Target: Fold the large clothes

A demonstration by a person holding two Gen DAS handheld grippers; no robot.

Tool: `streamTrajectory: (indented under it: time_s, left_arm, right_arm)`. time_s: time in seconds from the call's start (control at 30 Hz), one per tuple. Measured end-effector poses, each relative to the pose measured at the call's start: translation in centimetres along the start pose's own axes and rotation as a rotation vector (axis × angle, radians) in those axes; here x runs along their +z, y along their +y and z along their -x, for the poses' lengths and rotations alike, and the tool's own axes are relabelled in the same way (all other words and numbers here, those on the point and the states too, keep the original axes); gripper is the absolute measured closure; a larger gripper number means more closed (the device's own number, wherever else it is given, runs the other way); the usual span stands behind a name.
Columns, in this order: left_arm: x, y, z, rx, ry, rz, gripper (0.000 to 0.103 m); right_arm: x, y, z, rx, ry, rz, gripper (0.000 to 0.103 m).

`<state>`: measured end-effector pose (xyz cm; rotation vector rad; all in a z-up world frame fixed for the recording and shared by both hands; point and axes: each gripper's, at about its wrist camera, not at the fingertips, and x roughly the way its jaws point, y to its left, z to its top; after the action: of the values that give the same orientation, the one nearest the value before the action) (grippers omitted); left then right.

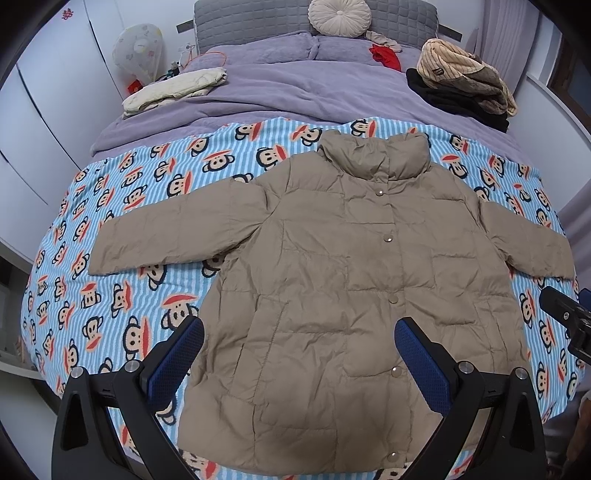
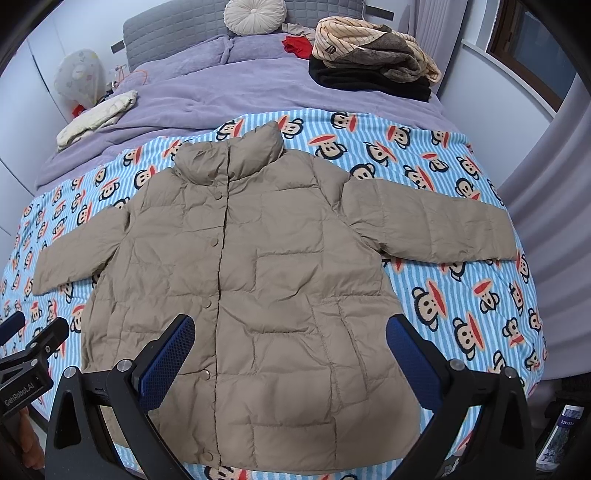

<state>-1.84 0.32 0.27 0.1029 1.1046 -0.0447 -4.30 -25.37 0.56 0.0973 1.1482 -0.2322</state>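
A tan puffer jacket [image 1: 332, 280] [image 2: 236, 280] lies flat and face up on the monkey-print blanket [image 1: 110, 280] [image 2: 461, 295], snaps closed, collar at the far end, both sleeves spread sideways. My left gripper [image 1: 299, 354] hovers open above the jacket's lower left part, its blue pads [image 1: 177, 354] wide apart and holding nothing. My right gripper [image 2: 291, 350] is open too, above the lower right part near the hem. Each gripper shows at the edge of the other's view: the right gripper [image 1: 569, 317], the left gripper [image 2: 33, 347].
At the far right of the purple duvet [image 1: 277, 92] sits a pile of folded clothes [image 1: 461, 81] [image 2: 373, 55]. A cream folded garment [image 1: 173, 88] [image 2: 96, 118] lies far left. A round cushion [image 1: 340, 16] and a red item [image 1: 386, 55] lie near the headboard. White wardrobe stands left.
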Motion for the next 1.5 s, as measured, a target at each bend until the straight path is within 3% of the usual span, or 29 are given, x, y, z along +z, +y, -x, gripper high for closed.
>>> streamTrajectory:
  time_s: [0.37, 0.53, 0.8, 1.1, 1.2, 1.27, 1.5]
  left_arm:
    - [-0.2, -0.1, 0.1, 0.015, -0.019, -0.007, 0.000]
    - [-0.4, 0.9, -0.3, -0.009, 0.012, 0.001, 0.000]
    - [0.2, 5.9, -2.9, -0.067, 0.087, 0.063, 0.000]
    - [0.1, 14.0, -7.6, -0.052, 0.129, 0.170, 0.000]
    - [0.1, 17.6, -10.7, -0.067, 0.085, 0.237, 0.000]
    - [0.1, 20.6, -13.4, -0.120, 0.069, 0.317, 0.000]
    - [-1.2, 29.8, -22.3, -0.277, 0.100, 0.601, 0.000]
  right_arm:
    - [-0.2, 0.6, 0.1, -0.004, -0.001, 0.003, 0.000]
    - [0.3, 0.7, 0.0, -0.002, 0.012, -0.004, 0.000]
    - [-0.1, 4.8, -1.3, 0.042, 0.044, 0.011, 0.000]
    - [-0.1, 10.8, -4.5, 0.151, 0.080, -0.002, 0.000]
    - [-0.4, 13.1, -6.6, 0.217, 0.132, 0.011, 0.000]
    - [-0.8, 15.0, -8.4, 0.236, 0.210, 0.049, 0.000]
    - [-2.2, 19.6, -11.7, 0.221, 0.282, 0.102, 0.000]
